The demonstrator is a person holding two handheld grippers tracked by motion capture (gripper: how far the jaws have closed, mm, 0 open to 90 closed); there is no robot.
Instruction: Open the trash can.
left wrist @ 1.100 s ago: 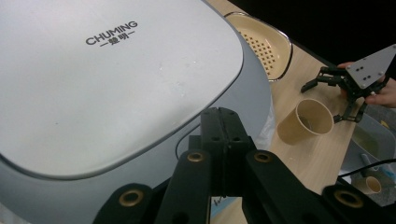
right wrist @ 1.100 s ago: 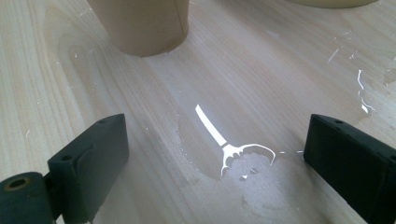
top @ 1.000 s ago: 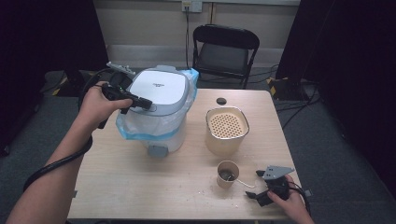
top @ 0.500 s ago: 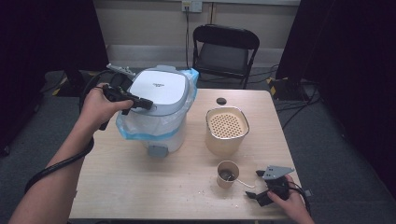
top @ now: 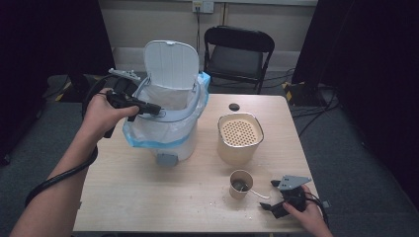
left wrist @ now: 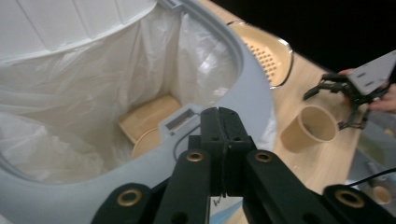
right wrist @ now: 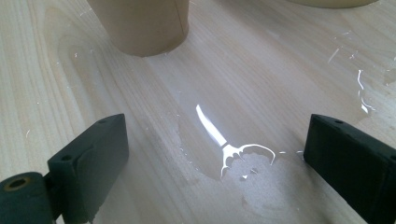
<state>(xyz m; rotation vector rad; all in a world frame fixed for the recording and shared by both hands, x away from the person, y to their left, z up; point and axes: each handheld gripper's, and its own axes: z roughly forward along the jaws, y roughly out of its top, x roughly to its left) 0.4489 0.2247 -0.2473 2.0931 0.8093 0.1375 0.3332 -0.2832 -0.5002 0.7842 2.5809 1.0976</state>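
A white pedal bin (top: 170, 140) with a white liner stands at the table's left, its lid (top: 171, 64) standing upright and open. My left gripper (top: 156, 109) is shut with nothing between its jaws, its tip resting at the bin's front rim (left wrist: 243, 98) beside a small latch (left wrist: 180, 122). Brown paper items (left wrist: 148, 119) lie inside the bin. My right gripper (top: 268, 195) rests open at the front right. A clear plastic fork (right wrist: 233, 148) lies flat on the table between its jaws (right wrist: 217, 128), untouched. A paper cup (top: 240, 183) stands just beyond the fork.
A beige container with a perforated lid (top: 239, 138) stands right of the bin. A small black cap (top: 233, 106) lies near the table's far edge. A folding chair (top: 238, 54) stands behind the table. Crumbs and a wet patch (right wrist: 261, 186) mark the wood around the fork.
The bin's lid has swung up from shut to fully open. Both hands and grippers have stayed where they were.
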